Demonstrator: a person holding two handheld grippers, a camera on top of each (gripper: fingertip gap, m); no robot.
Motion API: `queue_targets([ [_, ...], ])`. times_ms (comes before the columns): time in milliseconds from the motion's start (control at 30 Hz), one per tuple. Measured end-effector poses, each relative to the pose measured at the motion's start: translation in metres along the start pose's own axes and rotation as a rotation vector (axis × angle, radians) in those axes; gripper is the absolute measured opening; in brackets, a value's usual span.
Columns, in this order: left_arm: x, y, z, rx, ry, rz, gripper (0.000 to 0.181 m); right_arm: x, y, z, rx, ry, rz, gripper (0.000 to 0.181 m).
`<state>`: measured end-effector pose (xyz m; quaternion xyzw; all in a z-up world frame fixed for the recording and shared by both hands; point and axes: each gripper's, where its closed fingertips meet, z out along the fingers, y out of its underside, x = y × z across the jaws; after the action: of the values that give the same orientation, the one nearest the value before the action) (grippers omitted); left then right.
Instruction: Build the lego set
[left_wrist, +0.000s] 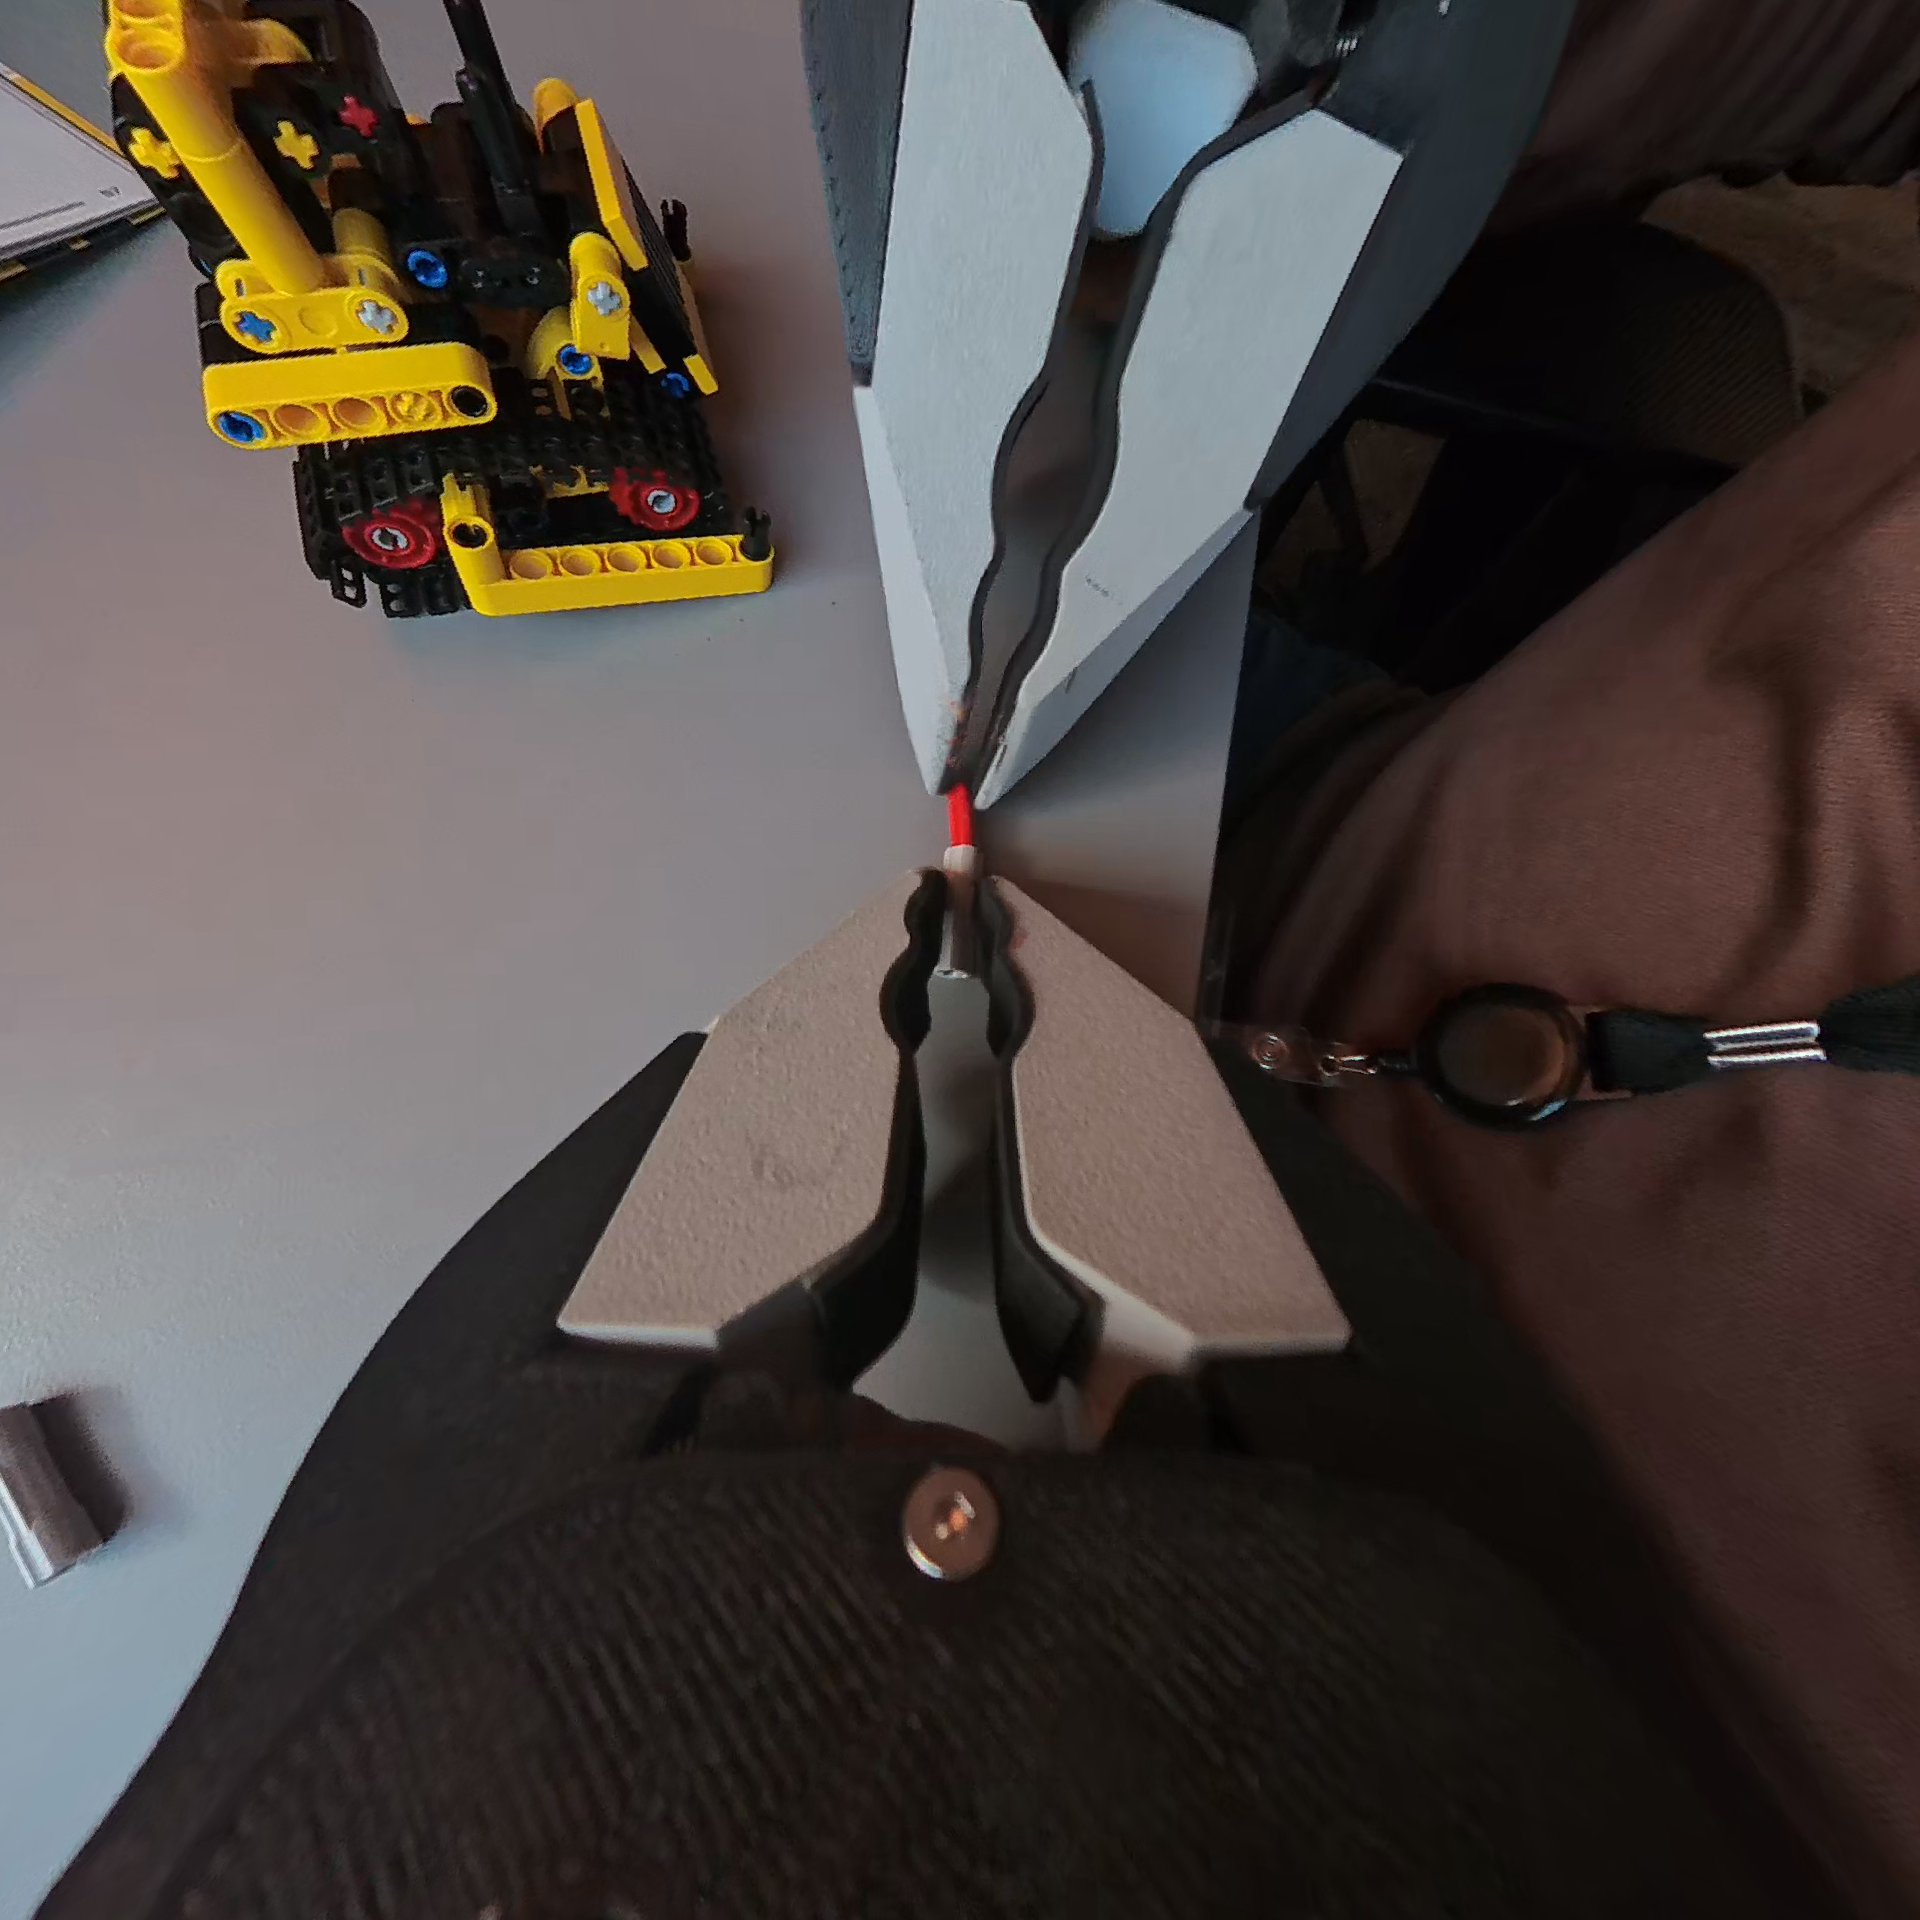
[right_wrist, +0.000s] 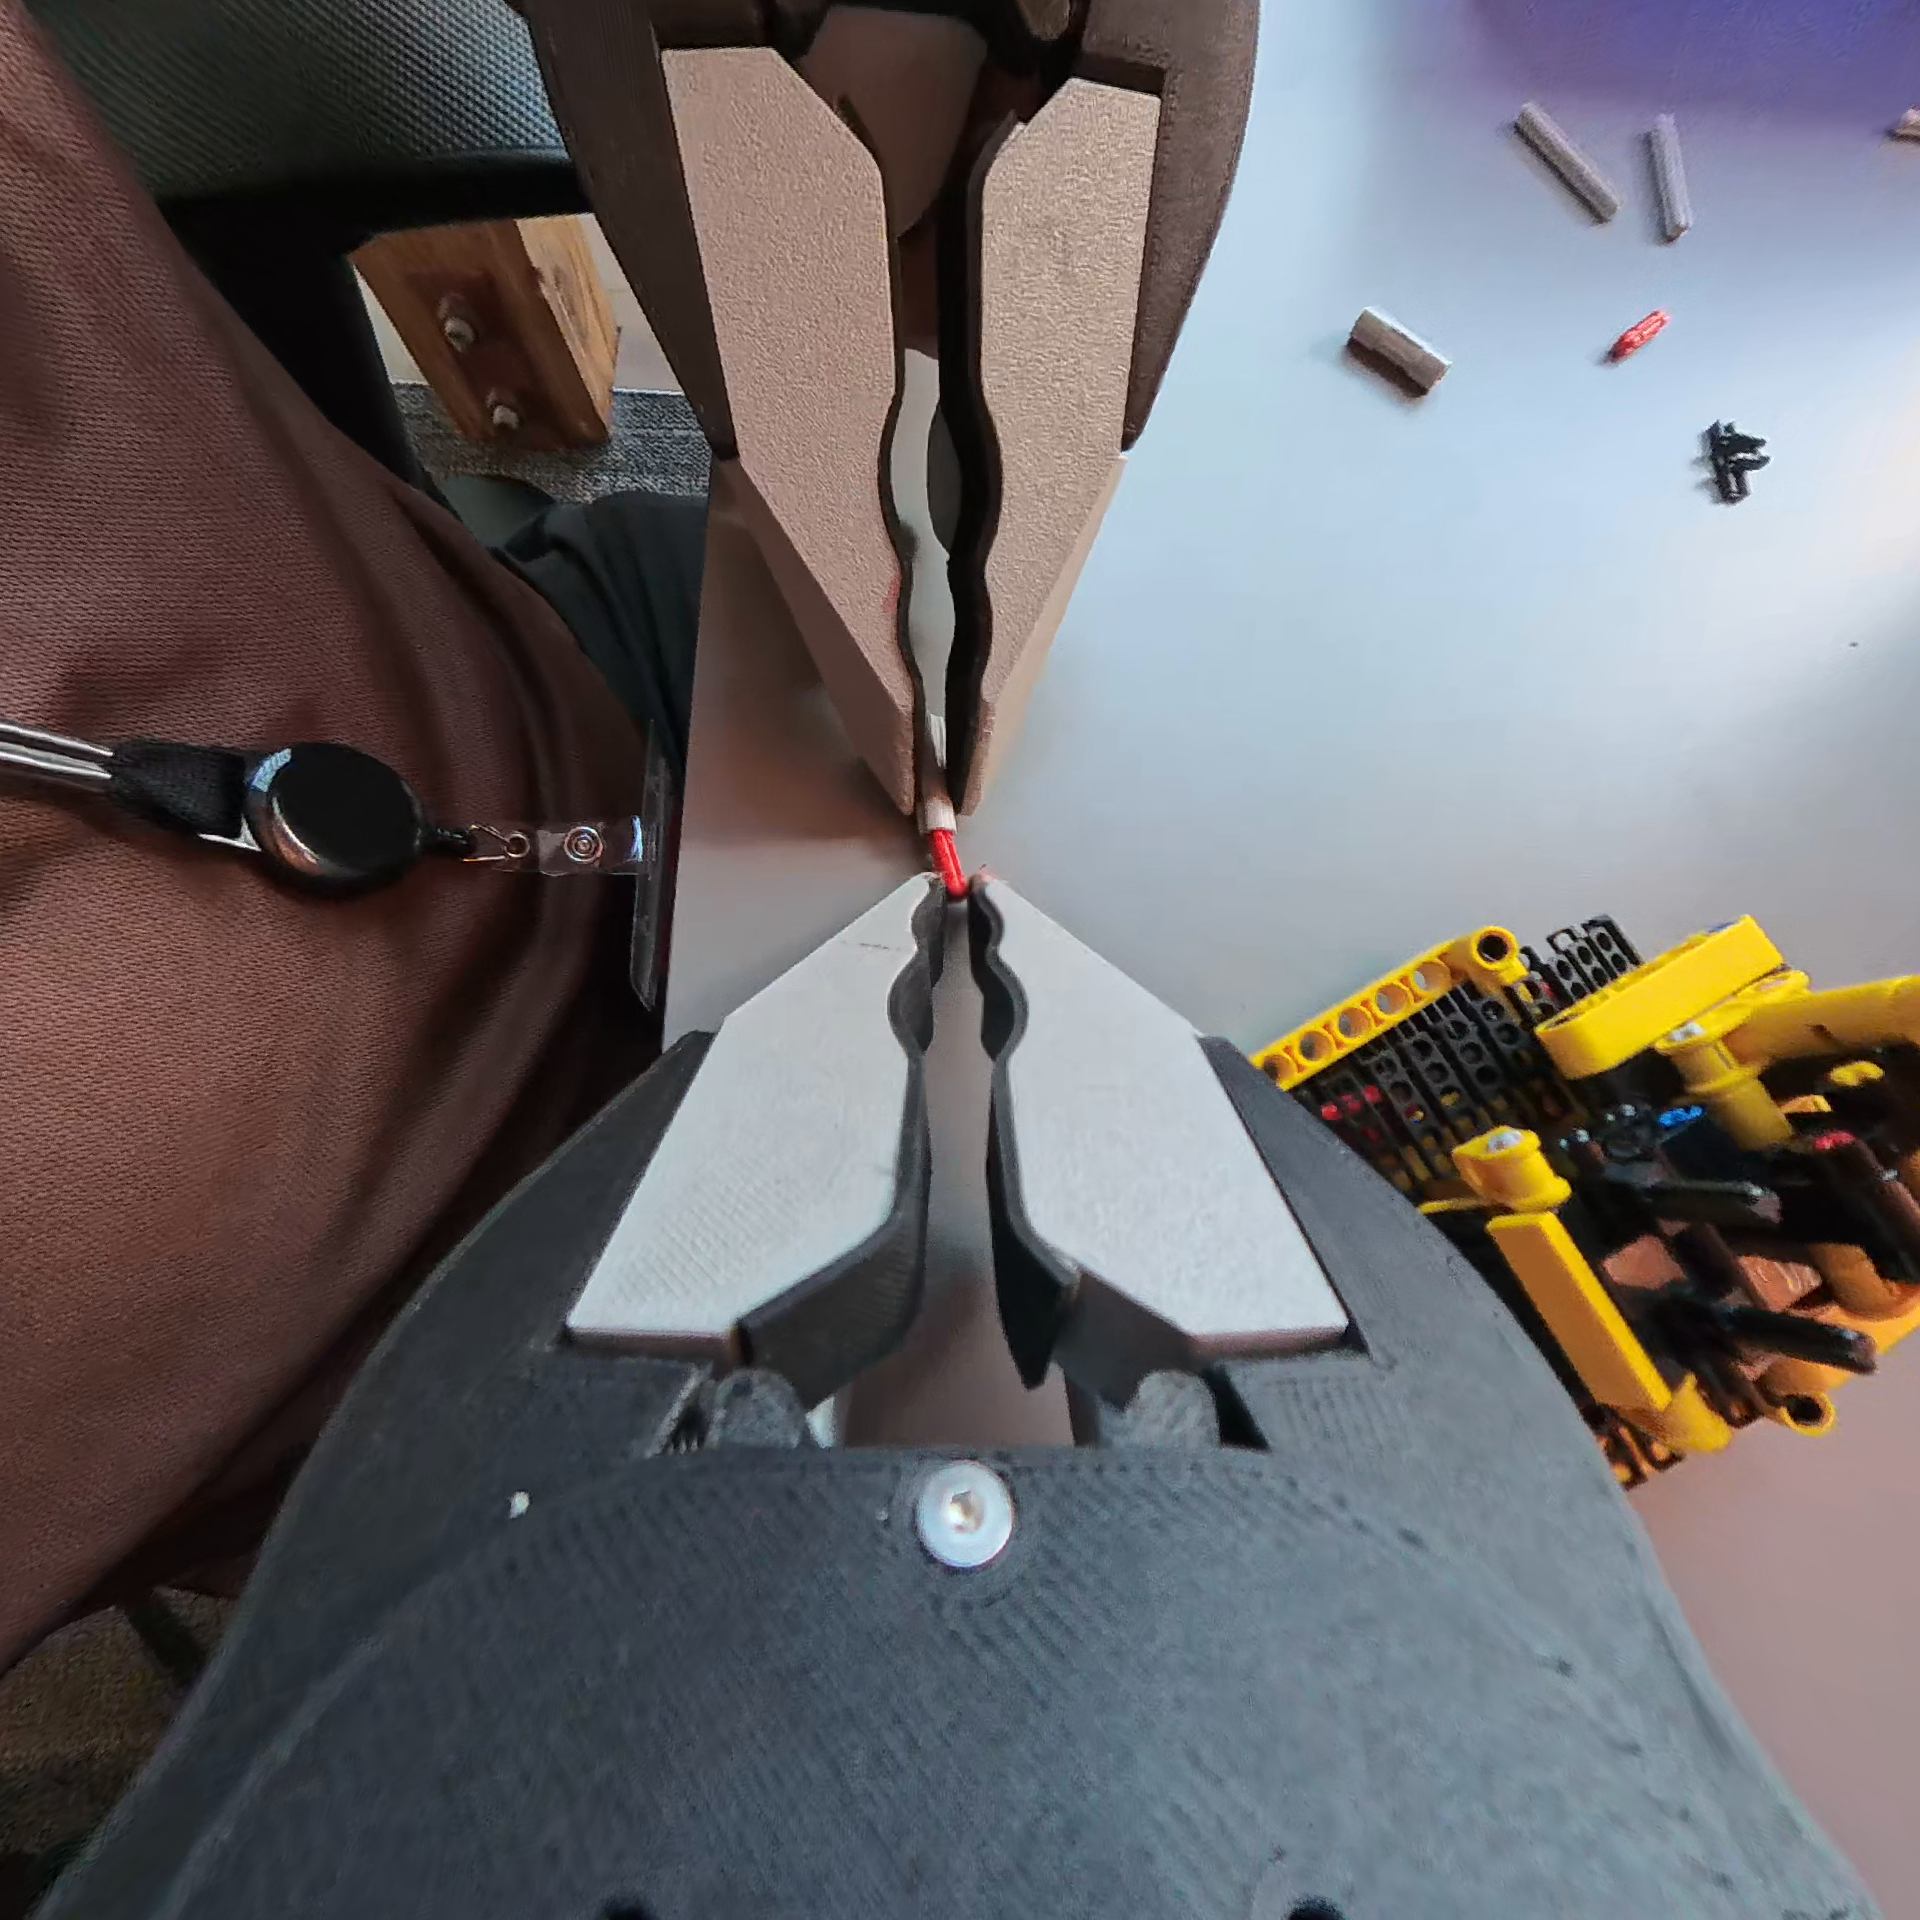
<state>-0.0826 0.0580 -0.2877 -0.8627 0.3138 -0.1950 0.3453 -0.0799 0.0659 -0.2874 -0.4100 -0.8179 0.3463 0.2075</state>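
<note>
**Two grippers, one small axle joint**

My left gripper (left_wrist: 961, 894) is clamped on a short light grey sleeve (left_wrist: 960, 925), which sits between its fingertips and pokes out slightly ahead of them. My right gripper (right_wrist: 956, 891) faces it tip to tip, pinched on a thin red axle (right_wrist: 943, 854). The axle's free end meets the sleeve's mouth in the narrow gap between the two grippers, above the grey table (left_wrist: 416, 883) near its edge.

Off to the side stands the yellow and black lego vehicle (left_wrist: 457, 343), well apart from both grippers. Loose parts lie farther out on the table: grey pieces (right_wrist: 1397, 351), a small red piece (right_wrist: 1638, 335) and a cluster of black pins (right_wrist: 1733, 459). Behind the edge is my brown shirt (right_wrist: 260, 1039) with a black badge reel (right_wrist: 338, 816).
</note>
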Motion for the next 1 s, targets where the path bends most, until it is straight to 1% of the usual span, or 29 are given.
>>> queue_targets([
  [200,-0.0001,0.0,0.0,0.0,0.0,0.0,0.003,-0.0045,0.0013,0.0005,-0.009,-0.008,-0.005,0.0],
  [400,-0.0002,-0.0001,0.0001,0.0,0.0,0.001,0.003,-0.0039,0.0012,0.0005,-0.009,-0.015,0.049,0.0],
  [667,-0.0001,0.0001,0.0,-0.004,0.02,-0.002,0.003,-0.0052,-0.0007,0.0012,-0.009,-0.115,0.072,0.0],
  [933,-0.0001,0.0001,-0.0001,-0.008,0.05,0.007,0.003,-0.0057,-0.0028,0.0017,0.001,-0.108,0.023,0.0],
  [1000,-0.0004,-0.0003,0.0005,-0.006,0.043,0.01,0.003,-0.0053,-0.0029,0.0008,0.011,-0.097,0.038,0.0],
])
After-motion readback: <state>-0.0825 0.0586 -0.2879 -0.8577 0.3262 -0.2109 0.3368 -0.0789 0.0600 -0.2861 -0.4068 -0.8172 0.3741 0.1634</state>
